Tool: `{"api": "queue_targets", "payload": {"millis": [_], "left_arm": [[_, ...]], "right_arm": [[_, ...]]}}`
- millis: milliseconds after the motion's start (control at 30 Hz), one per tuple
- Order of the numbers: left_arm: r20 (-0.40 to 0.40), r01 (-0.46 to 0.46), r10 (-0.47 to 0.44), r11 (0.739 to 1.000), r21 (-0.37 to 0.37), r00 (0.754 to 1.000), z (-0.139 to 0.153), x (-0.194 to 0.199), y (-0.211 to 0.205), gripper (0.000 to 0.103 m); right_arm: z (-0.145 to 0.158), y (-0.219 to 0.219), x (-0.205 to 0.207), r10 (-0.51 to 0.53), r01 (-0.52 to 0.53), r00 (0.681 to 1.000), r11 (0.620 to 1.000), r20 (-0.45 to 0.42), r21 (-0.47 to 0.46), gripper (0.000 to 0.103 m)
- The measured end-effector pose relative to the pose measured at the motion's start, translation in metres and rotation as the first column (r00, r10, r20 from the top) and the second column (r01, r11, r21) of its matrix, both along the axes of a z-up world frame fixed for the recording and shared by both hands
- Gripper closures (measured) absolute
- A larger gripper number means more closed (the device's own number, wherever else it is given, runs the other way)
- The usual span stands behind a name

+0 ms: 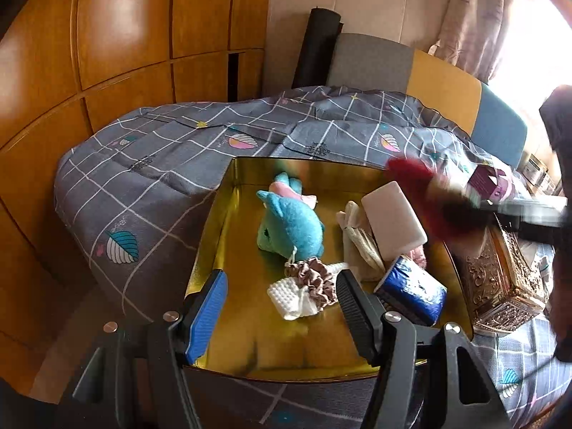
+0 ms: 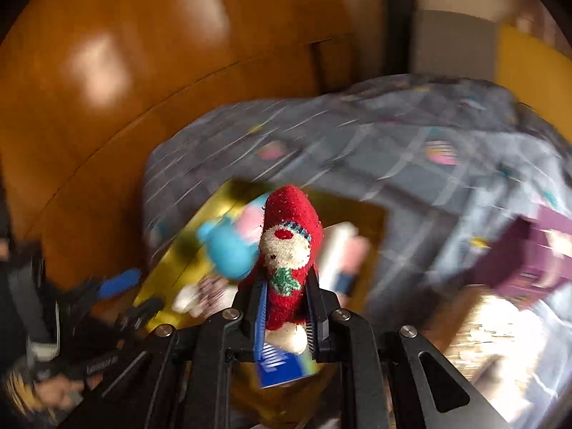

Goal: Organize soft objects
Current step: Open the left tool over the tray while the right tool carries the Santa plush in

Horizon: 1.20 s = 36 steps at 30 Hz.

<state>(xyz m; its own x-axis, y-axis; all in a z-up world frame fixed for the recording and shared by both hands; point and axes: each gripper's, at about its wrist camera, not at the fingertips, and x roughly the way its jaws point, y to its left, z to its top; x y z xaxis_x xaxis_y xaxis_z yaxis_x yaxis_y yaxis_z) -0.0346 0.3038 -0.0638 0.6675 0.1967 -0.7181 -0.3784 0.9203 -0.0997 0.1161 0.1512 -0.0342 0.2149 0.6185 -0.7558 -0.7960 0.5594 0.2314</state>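
Observation:
An open gold tin (image 1: pixel 228 221) lies on the bed. It holds a blue plush (image 1: pixel 289 225), a white sponge block (image 1: pixel 393 218), a beige pouch (image 1: pixel 357 243), a brown scrunchie (image 1: pixel 318 279), a white knitted cloth (image 1: pixel 289 296) and a blue tissue pack (image 1: pixel 414 293). My left gripper (image 1: pixel 280 286) hangs open over the tin's near end, nothing between its pads. Over the tin's right side, blurred, my right gripper (image 2: pixel 286 279) is shut on a red fuzzy sock (image 2: pixel 289 236) with a white face. That same red sock (image 1: pixel 422 186) shows in the left wrist view.
The bed wears a grey checked cover (image 1: pixel 150 178). An ornate gold box (image 1: pixel 500 286) stands right of the tin, a purple box (image 1: pixel 489 182) behind it. Wooden wardrobe doors (image 1: pixel 125 35) stand to the left, and a padded headboard (image 1: pixel 443 89) and a black roll (image 1: pixel 318 46) are at the back.

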Motion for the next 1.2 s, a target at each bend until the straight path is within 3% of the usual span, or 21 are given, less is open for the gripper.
{"api": "queue_targets", "payload": {"millis": [300,467,633,700,933,1200], "left_arm": [[0.004,-0.034,0.034,0.999,-0.009,0.999,-0.002,-0.002,0.009,0.039],[0.005,-0.070,0.070,0.997,-0.023,0.998,-0.004,-0.005,0.015,0.039],[0.003,-0.071,0.071,0.997,-0.028,0.997,-0.005,-0.006,0.017,0.039],[0.008,-0.064,0.064,0.998,-0.019,0.998,-0.004,-0.006,0.015,0.039],[0.024,-0.019,0.019,1.000,0.001,1.000,0.003,-0.004,0.001,0.039],[0.045,0.047,-0.049,0.998,0.037,0.998,0.016,-0.001,-0.023,0.039]], "right_arm": [[-0.049,0.026,-0.055,0.214,-0.221,0.974,0.972,-0.078,-0.081,0.085],[-0.077,0.037,-0.065,0.187,-0.200,0.977,0.969,-0.098,-0.147,0.084],[-0.090,0.043,-0.063,0.132,-0.148,0.986,0.972,-0.097,-0.182,0.076],[-0.086,0.038,-0.064,0.122,-0.138,0.987,0.977,-0.103,-0.161,0.056],[-0.056,0.017,-0.070,0.091,-0.090,0.996,0.990,-0.002,-0.108,0.050],[-0.011,-0.032,-0.090,-0.024,0.033,0.980,0.998,0.196,-0.044,0.028]]}}
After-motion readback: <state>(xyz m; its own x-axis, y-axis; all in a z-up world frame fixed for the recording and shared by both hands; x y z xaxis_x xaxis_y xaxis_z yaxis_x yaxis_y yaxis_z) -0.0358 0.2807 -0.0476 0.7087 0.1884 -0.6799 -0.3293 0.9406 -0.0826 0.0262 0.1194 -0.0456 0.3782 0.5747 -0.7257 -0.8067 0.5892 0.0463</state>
